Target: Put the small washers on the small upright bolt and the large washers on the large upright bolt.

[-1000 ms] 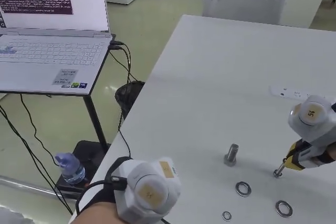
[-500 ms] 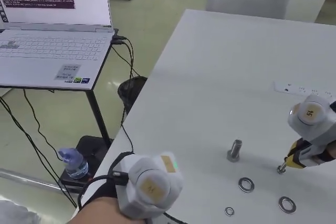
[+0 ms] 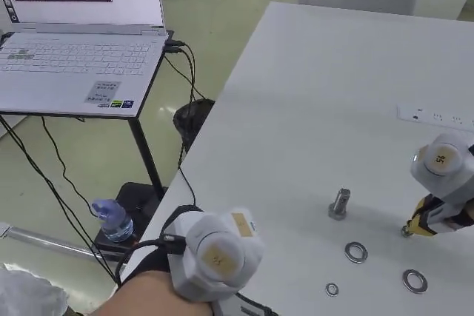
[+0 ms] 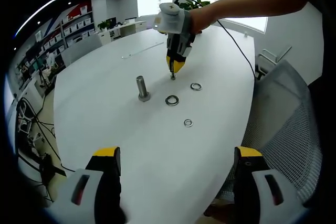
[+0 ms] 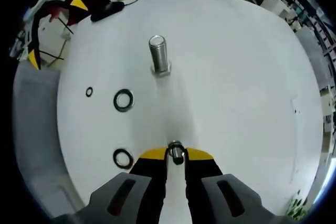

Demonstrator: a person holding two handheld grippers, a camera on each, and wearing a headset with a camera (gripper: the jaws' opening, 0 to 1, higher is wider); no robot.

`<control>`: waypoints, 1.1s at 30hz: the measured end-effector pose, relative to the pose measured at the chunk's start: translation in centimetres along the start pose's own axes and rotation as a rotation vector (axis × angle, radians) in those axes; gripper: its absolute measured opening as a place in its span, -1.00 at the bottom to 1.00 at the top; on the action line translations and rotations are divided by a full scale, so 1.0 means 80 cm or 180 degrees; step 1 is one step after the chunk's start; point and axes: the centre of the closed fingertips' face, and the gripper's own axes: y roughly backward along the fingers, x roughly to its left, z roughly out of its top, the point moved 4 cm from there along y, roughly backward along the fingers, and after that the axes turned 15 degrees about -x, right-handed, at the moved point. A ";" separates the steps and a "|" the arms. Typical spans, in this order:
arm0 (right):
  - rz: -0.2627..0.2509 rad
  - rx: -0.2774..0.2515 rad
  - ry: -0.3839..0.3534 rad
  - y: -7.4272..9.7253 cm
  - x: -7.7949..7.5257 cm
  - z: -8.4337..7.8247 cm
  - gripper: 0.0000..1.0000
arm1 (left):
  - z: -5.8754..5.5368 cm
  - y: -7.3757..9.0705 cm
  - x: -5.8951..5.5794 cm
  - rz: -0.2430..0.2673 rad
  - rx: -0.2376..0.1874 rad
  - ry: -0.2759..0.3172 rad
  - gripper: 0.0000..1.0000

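Right tongs (image 5: 175,159): pinching the small bolt (image 5: 175,151) at lower centre, I reckon to keep it upright
Left tongs (image 4: 177,155): spread, low in frame, free for picking
Washers (image 3: 356,251): loose at lower right, under the big bolt (image 3: 339,203), none threaded yet

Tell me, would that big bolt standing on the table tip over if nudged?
Probably fairly easily: the large bolt stands head-down, tall against a narrow hex base. Being metal, it likely feels heavy for its size. Once tipped, its round shank would probably roll on the smooth table.
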 end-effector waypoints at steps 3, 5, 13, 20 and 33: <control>0.0003 0.0001 0.0000 -0.003 0.000 -0.002 -0.74 | -0.002 0.001 0.000 0.0002 0.0020 0.0006 0.77; 0.0006 0.0014 -0.0002 -0.007 -0.001 -0.004 -0.74 | -0.002 0.001 0.000 0.0001 0.0015 0.0014 0.77; 0.0016 0.0046 0.0028 -0.013 0.002 -0.006 -0.74 | -0.004 0.002 0.000 0.0003 0.0032 0.0026 0.75; 0.0025 0.0045 0.0038 -0.015 0.001 -0.003 -0.74 | -0.006 0.002 0.000 -0.0002 0.0033 0.0035 0.74; 0.0006 0.0051 0.0055 -0.016 0.002 0.001 -0.70 | -0.005 0.002 -0.002 -0.0011 0.0027 0.0046 0.73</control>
